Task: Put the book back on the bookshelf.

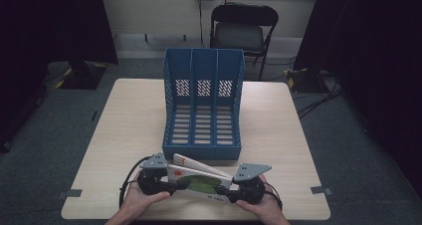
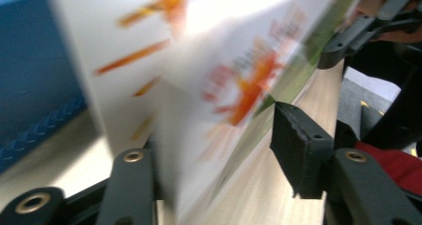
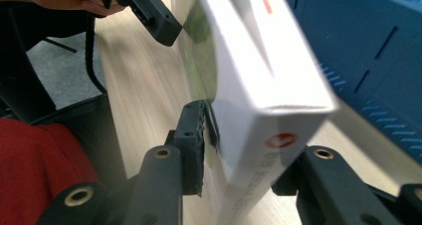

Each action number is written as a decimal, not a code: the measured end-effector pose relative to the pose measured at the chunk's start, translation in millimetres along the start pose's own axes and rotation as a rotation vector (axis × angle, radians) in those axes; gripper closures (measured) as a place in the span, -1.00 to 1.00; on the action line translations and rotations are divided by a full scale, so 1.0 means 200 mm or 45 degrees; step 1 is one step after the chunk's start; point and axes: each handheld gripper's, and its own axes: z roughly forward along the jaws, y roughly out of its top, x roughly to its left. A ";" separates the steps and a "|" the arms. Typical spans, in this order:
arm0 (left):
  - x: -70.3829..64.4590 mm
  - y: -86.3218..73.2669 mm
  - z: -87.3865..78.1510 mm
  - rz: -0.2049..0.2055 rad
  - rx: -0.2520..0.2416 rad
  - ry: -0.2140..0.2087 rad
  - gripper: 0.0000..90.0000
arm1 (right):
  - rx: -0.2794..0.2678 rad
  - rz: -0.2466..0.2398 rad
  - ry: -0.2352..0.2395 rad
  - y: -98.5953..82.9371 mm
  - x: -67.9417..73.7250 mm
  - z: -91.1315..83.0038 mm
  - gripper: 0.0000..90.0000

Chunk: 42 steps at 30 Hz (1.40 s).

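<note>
Books sit at the near edge of the worktop, just in front of the blue file rack. Two can be counted: a front one with a white cover carrying a green picture and an orange mark at its upper left, and a second white one leaning behind it, also with an orange mark. In the left gripper view the covers are blurred, white with orange streaks and a green band. In the right gripper view the near book shows a thick white body with a small red mark near its end. The left tongs close on the left end of the books and the right tongs on the right end, one person's hand behind each. The rack has three compartments, all open toward the person. One black folding chair stands beyond the worktop.
</note>
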 end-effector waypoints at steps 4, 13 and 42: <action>0.00 0.00 -0.03 0.010 0.003 0.023 0.06 | 0.006 -0.014 0.000 0.00 0.01 0.00 0.46; 0.09 -0.02 -0.15 -0.058 -0.047 0.053 0.01 | 0.045 0.019 0.039 -0.02 0.04 0.07 0.45; 0.08 0.00 0.02 -0.116 0.009 0.058 -0.25 | 0.016 0.038 0.015 -0.01 0.05 0.16 0.50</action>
